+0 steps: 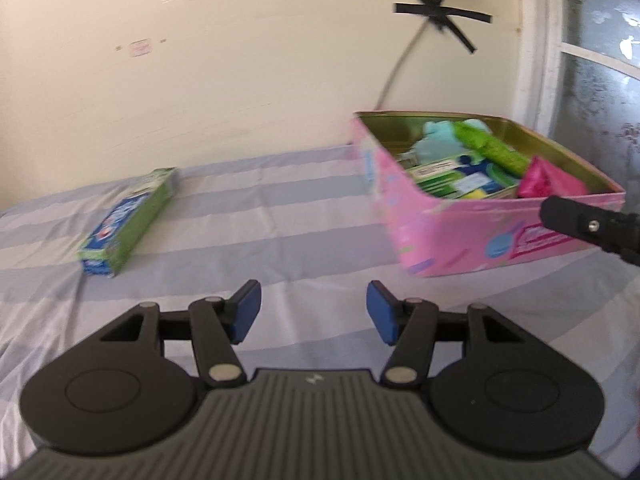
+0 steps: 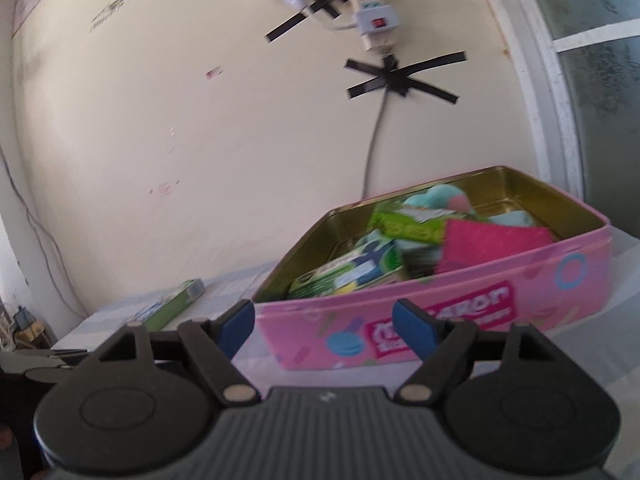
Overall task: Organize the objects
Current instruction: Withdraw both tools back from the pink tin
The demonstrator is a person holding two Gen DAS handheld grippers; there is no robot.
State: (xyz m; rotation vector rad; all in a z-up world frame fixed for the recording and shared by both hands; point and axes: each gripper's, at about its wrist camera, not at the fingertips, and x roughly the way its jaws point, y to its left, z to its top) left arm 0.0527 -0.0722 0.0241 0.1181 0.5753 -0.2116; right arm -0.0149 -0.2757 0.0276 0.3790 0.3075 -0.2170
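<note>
— Status?
— Both my left fingers (image 1: 314, 312) and right fingers (image 2: 326, 328) stood released, empty. The toothpaste box (image 1: 128, 222) lay on the bed (image 1: 260, 220), well apart from the tin (image 1: 472, 240).
— Risk?
— Crushing the carton; jostling the crowded tin.

Right gripper (image 2: 324, 326) open, empty, just before pink tin (image 2: 460, 300) filled with packets; green toothpaste box (image 2: 172, 304) lies left on striped cloth (image 2: 600, 344).
</note>
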